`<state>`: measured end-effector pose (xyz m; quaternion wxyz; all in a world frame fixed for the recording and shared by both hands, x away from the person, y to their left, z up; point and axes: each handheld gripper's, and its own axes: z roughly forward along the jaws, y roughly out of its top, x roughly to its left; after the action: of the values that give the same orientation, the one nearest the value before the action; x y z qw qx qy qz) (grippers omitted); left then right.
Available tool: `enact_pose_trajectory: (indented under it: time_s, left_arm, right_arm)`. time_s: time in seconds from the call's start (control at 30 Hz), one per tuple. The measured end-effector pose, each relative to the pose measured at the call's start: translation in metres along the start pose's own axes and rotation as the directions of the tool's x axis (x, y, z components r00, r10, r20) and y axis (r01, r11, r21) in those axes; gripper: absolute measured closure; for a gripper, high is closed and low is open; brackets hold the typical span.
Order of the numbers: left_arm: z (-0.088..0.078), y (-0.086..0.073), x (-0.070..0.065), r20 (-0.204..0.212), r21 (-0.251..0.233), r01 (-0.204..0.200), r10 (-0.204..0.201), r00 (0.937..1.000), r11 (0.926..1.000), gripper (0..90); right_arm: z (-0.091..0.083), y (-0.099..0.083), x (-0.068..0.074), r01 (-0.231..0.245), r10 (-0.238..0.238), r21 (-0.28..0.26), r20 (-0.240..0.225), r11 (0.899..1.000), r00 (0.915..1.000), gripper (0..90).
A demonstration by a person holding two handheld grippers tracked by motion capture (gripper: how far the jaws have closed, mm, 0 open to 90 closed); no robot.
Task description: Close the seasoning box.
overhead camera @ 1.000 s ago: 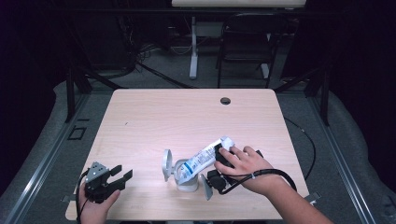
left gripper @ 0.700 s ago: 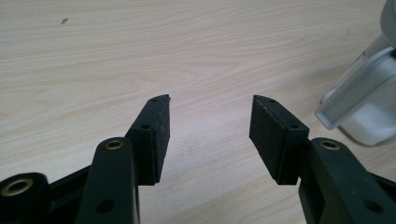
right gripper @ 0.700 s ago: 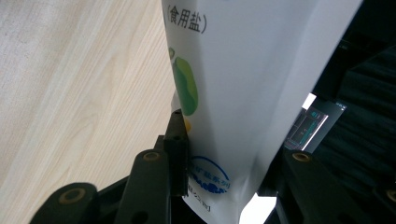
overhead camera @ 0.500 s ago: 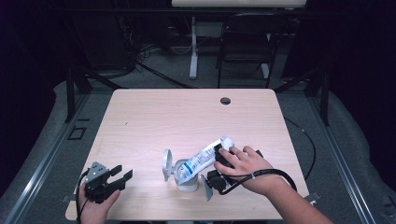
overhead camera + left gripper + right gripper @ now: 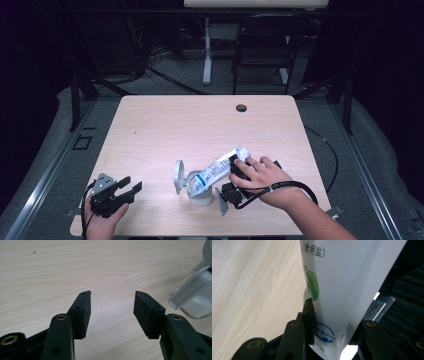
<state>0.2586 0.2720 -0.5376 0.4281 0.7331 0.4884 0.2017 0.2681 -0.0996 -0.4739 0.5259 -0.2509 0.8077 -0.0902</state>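
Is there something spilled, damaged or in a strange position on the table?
No spill or damage is visible. The white bag leans tilted with its lower end in the open clear jar, gripped by the right tool. The left tool is open over bare wood.

Light wooden table, round cable hole; clear open-lidded jar standing near front edge

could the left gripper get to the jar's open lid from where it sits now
Probably yes. The left gripper is open and holds nothing, and bare table lies between it and the lid; the salt bag tilts in from the far side.
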Motion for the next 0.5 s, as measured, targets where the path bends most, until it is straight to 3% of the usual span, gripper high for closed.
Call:
enact_pose_trajectory:
  time_s: [0.5]
  left_arm:
    - [-0.0007, 0.0004, 0.0004, 0.000, -0.002, 0.002, -0.002, 1.0000, 1.0000, 48.4]
  right_arm:
    - [-0.0001, 0.0007, -0.0002, 0.011, -0.011, -0.004, -0.001, 1.000, 0.9999, 69.7]
